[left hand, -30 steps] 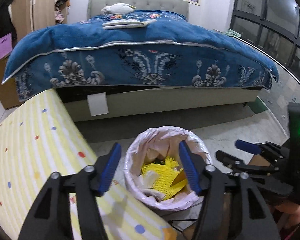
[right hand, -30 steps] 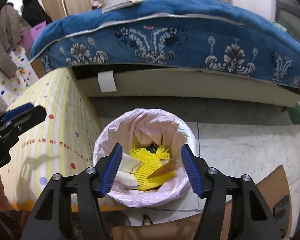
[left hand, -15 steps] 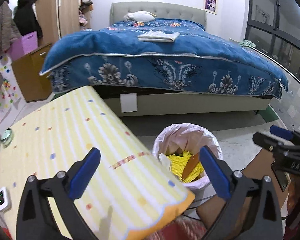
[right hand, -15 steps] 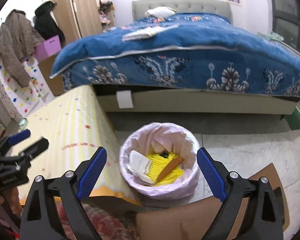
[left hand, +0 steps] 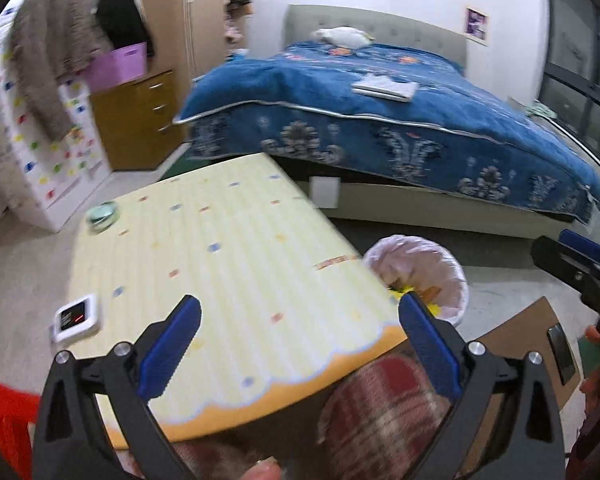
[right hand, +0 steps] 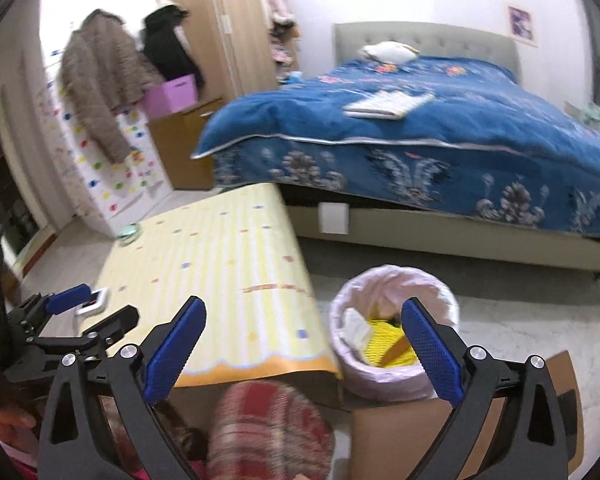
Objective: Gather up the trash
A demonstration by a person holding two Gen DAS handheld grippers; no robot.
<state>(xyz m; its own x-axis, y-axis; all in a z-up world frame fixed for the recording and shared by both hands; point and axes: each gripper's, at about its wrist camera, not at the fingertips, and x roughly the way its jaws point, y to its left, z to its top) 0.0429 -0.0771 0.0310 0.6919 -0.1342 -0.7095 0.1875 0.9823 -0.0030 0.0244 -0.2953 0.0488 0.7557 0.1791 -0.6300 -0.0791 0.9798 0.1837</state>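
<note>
Above the near edge of the desk [left hand: 236,264], the left gripper [left hand: 300,344] stands wide apart with nothing between its fingers. One second ago it hung directly over the bin; now it has pulled back and risen. The right gripper [right hand: 304,352] has done the same, and its jaws are opening the last bit, also with nothing between them. Beside the right near corner of the desk, on the floor, the trash bin [right hand: 396,320] with its pink bag already holds the yellow net [right hand: 380,340] and paper pieces. I judge that this drop is finished. On the desk I see only a small white device [left hand: 76,318] and a round dish [left hand: 102,214], so little trash seems left.
</note>
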